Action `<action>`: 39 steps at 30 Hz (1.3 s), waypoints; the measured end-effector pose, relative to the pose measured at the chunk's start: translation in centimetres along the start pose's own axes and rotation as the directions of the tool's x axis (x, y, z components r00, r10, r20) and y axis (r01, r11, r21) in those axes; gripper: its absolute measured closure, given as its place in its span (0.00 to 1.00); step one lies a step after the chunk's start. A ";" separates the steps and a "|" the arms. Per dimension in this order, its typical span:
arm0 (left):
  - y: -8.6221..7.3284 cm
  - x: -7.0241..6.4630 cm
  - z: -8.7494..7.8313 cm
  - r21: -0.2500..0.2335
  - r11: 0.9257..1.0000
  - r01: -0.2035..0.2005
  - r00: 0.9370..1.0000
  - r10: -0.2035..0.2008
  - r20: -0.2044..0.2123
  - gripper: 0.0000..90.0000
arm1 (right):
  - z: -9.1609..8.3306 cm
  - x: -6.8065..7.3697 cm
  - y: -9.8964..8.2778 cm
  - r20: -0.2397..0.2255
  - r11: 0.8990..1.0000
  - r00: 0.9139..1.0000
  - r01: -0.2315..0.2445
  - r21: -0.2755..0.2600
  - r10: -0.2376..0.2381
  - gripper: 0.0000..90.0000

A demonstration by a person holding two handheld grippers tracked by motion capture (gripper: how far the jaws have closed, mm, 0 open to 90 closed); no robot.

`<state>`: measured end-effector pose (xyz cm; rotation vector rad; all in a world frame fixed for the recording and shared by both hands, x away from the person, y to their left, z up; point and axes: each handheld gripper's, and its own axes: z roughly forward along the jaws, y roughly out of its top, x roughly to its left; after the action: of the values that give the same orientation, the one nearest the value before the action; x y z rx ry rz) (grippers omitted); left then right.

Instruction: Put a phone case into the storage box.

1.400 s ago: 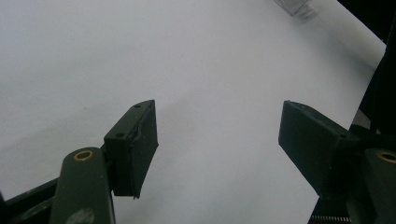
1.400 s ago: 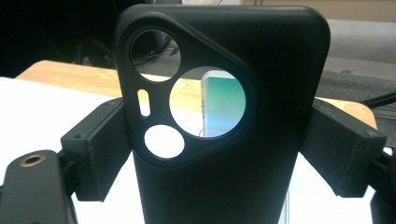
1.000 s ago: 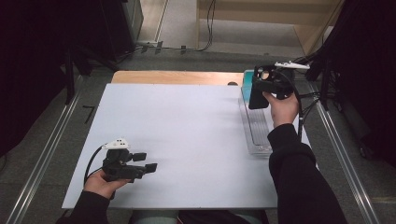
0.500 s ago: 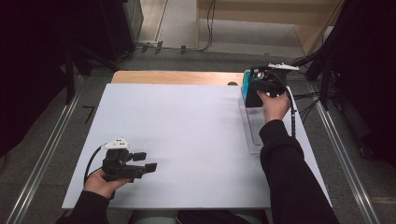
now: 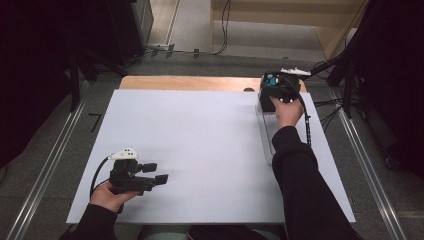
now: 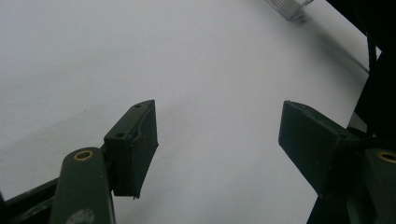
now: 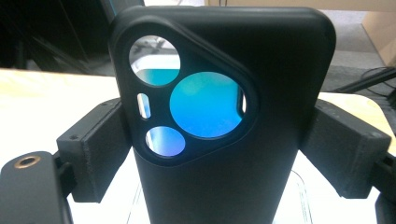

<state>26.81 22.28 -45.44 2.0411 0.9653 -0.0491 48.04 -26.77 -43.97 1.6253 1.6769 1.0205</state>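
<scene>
White matte tabletop, dim room behind. Right gripper (image 7: 219,154) clamps a black phone case (image 7: 224,116) by its sides at the far right edge, above a clear plastic tray (image 5: 267,137). Case looks soft, rubbery, w/ a rounded-triangle camera cutout showing teal through it. Step: prob. setting the case at the tray; next needs a steady lowering, then release. Left gripper (image 6: 217,140) rests near-left, jaws wide apart, nothing between them.

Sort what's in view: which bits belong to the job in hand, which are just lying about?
In the job:
- black phone case, between the right gripper's pads
- clear tray beneath it

Lying about:
- left gripper, open, idle on the white table
- floor cables
</scene>
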 end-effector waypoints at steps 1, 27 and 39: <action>0.0 0.0 0.0 0.001 1.000 0.000 1.000 0.000 0.000 0.32 | 0.1 0.2 0.0 0.013 1.000 1.000 0.017 0.004 -0.017 0.12; 0.0 0.1 -0.1 -0.004 1.000 0.003 1.000 -0.003 0.001 0.32 | 0.4 0.2 -0.2 -0.009 1.000 1.000 0.016 0.005 -0.016 0.00; 0.0 0.3 0.1 0.018 1.000 0.023 1.000 -0.023 -0.004 0.32 | -1.5 -0.1 0.4 -0.081 0.999 0.997 -0.013 0.045 0.016 0.00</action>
<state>27.04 22.40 -45.61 2.0477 0.9942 -0.0667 47.01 -27.07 -42.84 1.6468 1.7547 1.0766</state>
